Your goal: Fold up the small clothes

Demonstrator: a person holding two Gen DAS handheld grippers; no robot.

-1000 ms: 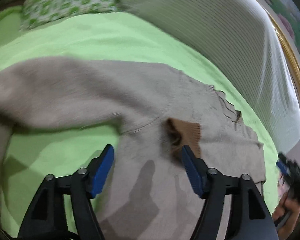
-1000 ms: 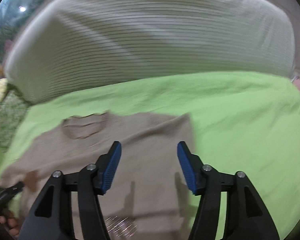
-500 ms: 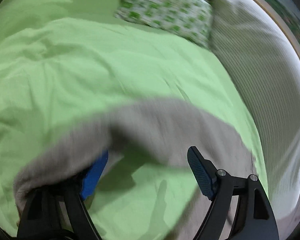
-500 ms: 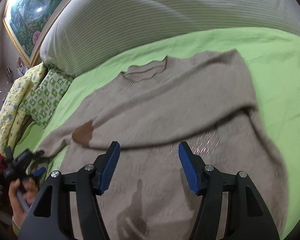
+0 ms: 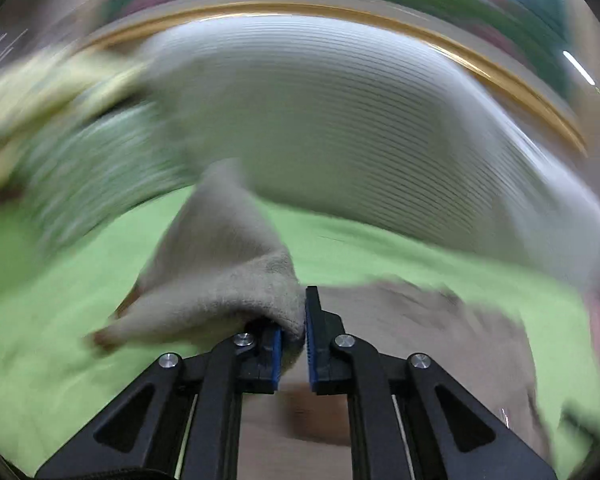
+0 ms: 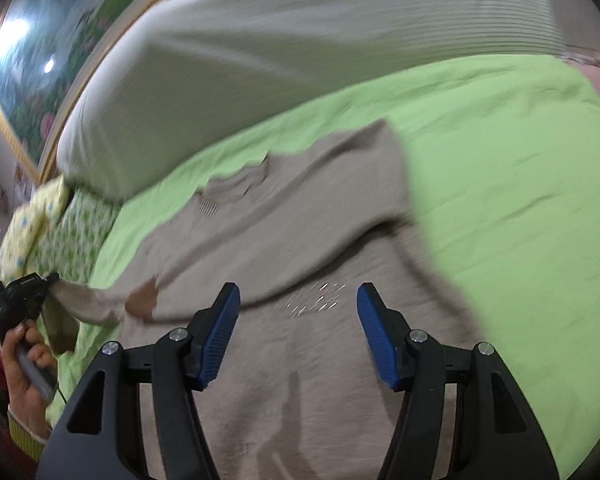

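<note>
The left hand-held gripper (image 5: 292,336) is clenched on a bunched fold of the beige sweater's sleeve (image 5: 220,280), its 2 blue pads (image 5: 275,354) pinching the knit so the cloth humps up and trails away to the left above the green bedsheet (image 5: 40,340). That whole view is smeared with motion blur. The right wrist view catches the same gripper (image 6: 48,280) at the far left edge, gripped by the person's left hand (image 6: 24,364), with the sleeve stretched out from it toward the sweater's body.

The beige sweater (image 6: 300,380) lies spread on the bed, neckline (image 6: 236,188) toward the far side, close to the white ribbed headboard cushion (image 6: 300,40). A brown patch (image 6: 143,300) sits on the sleeve, near the left edge of the sweater. The other sleeve is already folded across the chest, its fold running from the right shoulder down toward the brown patch, and a small sparkly patch (image 6: 316,300) shows on the front just below that fold.

The right hand-held gripper (image 6: 298,332) hangs released, jaws wide apart, above the sweater's lower front, grasping nothing. A green-patterned pillow (image 6: 76,236) and a yellow dotted cloth (image 6: 32,220) sit at the far left of the bed, and a gold-framed landscape painting (image 6: 40,60) hangs above the cushion.
</note>
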